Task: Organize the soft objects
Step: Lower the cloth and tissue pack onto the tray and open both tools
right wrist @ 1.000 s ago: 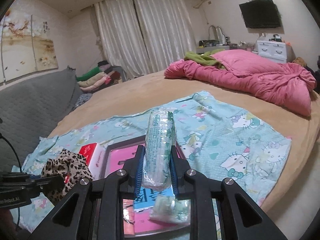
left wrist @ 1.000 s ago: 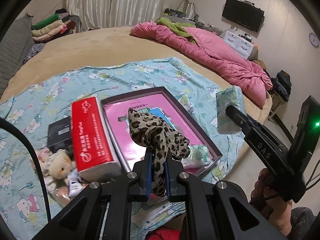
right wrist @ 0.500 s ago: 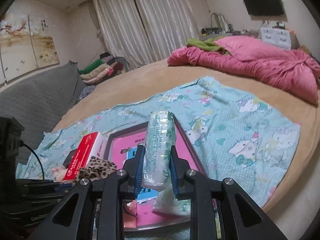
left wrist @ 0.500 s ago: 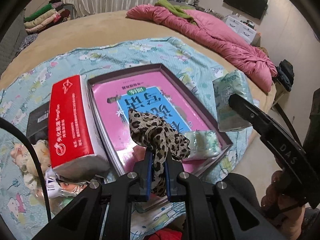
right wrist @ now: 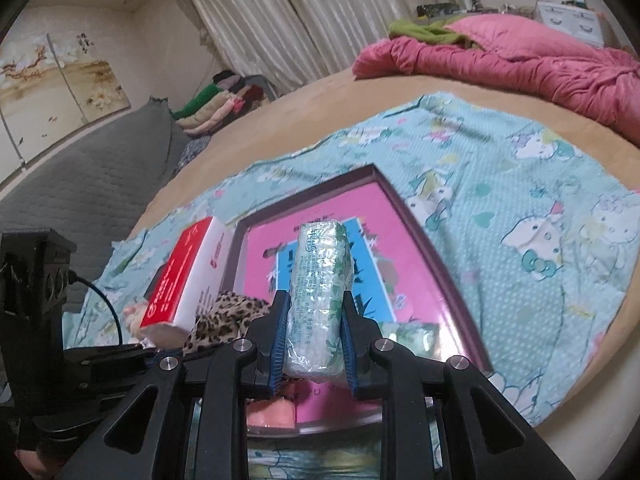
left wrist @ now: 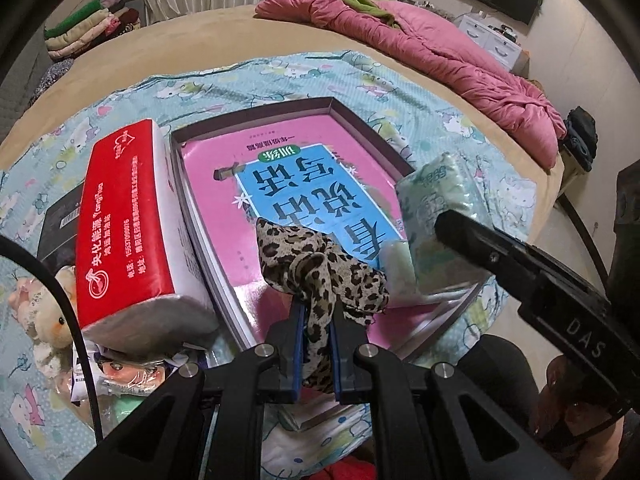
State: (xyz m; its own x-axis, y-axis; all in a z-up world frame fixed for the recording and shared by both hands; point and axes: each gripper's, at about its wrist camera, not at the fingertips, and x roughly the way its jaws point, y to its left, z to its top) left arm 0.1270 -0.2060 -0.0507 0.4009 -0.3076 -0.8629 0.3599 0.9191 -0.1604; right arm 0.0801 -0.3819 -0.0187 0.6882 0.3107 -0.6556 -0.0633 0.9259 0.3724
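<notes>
Left hand-held gripper (left wrist: pixel 316 320) is clamped on a leopard-print cloth (left wrist: pixel 320 264), its blue pads squeezing a narrow neck of the fabric; the cloth bunches up and forward beyond the fingertips, with no clear long axis, and hangs over the near part of the shallow tray (left wrist: pixel 360 120); right hand-held gripper (right wrist: pixel 314 312) grips a green-printed tissue pack (right wrist: pixel 320 280) by its two broad faces; the pack's long axis runs along the fingers, its far end pointing away from the camera toward the tray's far rim, its near end sticking back between the fingers; in the left wrist view the same pack sits over the tray's right edge; a second small tissue pack (right wrist: pixel 412 336) lies in the tray's near right corner, just beside the held one; the tray is lined with a pink and blue printed sheet (left wrist: pixel 288 184), most of it bare; a red and white tissue box (left wrist: pixel 128 220) stands tight against the tray's left wall, long axis parallel to that wall; a plush toy (left wrist: pixel 52 312) and a dark flat box (left wrist: pixel 60 216) lie left of it; the tray rests on a teal cartoon-print sheet (right wrist: pixel 520 200) spread on the bed (right wrist: pixel 320 100); open sheet lies to the right and beyond; a pink quilt (right wrist: pixel 520 56) is heaped well away at the far side
</notes>
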